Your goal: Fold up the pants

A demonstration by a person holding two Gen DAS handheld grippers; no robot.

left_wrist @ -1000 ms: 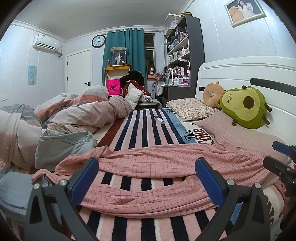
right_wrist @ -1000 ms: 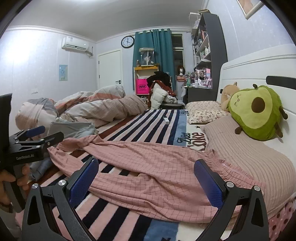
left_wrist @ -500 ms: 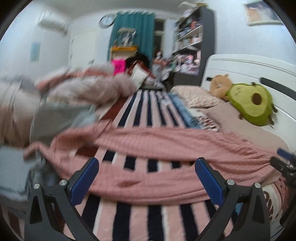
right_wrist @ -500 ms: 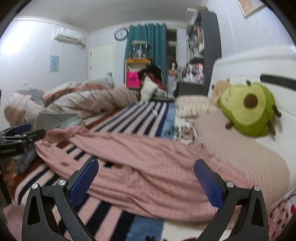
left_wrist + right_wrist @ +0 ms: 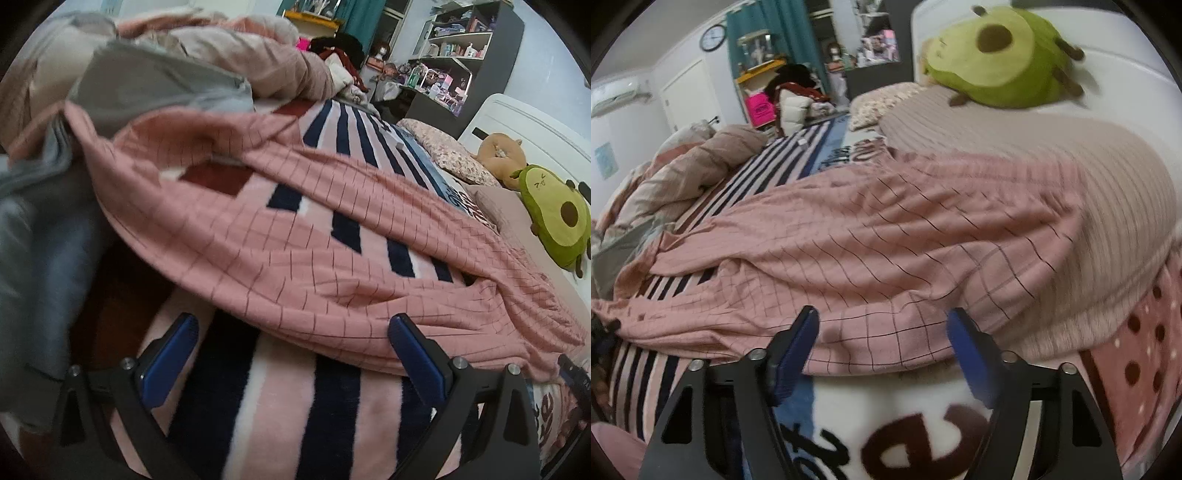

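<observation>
Presently, findings as follows.

Surface: a bed (image 5: 258,406) under a plush blanket (image 5: 332,398) striped pink, navy and white, with a blue panel and dark lettering toward the headboard side.
Room: white door (image 5: 689,92), round wall clock (image 5: 713,37), teal curtain (image 5: 775,33), air conditioner (image 5: 617,96) high on the wall; dark shelf unit (image 5: 476,48) crowded with small items; white headboard (image 5: 532,122).
Bedding: rumpled duvet (image 5: 236,48) in beige and salmon heaped at the far side; grey cloth (image 5: 147,81) bunched beside it; floral pillow (image 5: 450,155); ribbed beige pillow (image 5: 1052,155).
Toys: avocado plush (image 5: 997,66), green and soft, against the headboard; tan plush (image 5: 498,151) just beside it.
Pants (image 5: 295,251): pink, thin dark grid, soft and creased; spread flat across the blanket, legs apart with striped blanket showing between them, waist end lapping onto the ribbed pillow.
Left tool (image 5: 293,334): jaws wide apart, blue pads, black frame; holds nothing; tips at the near edge of one leg, contact cannot be told.
Right tool (image 5: 882,325): jaws parted, narrower than the left; the waist-end hem lies between the pads (image 5: 803,345); not closed on the cloth.
Image quality: both views blurred at the margins.
</observation>
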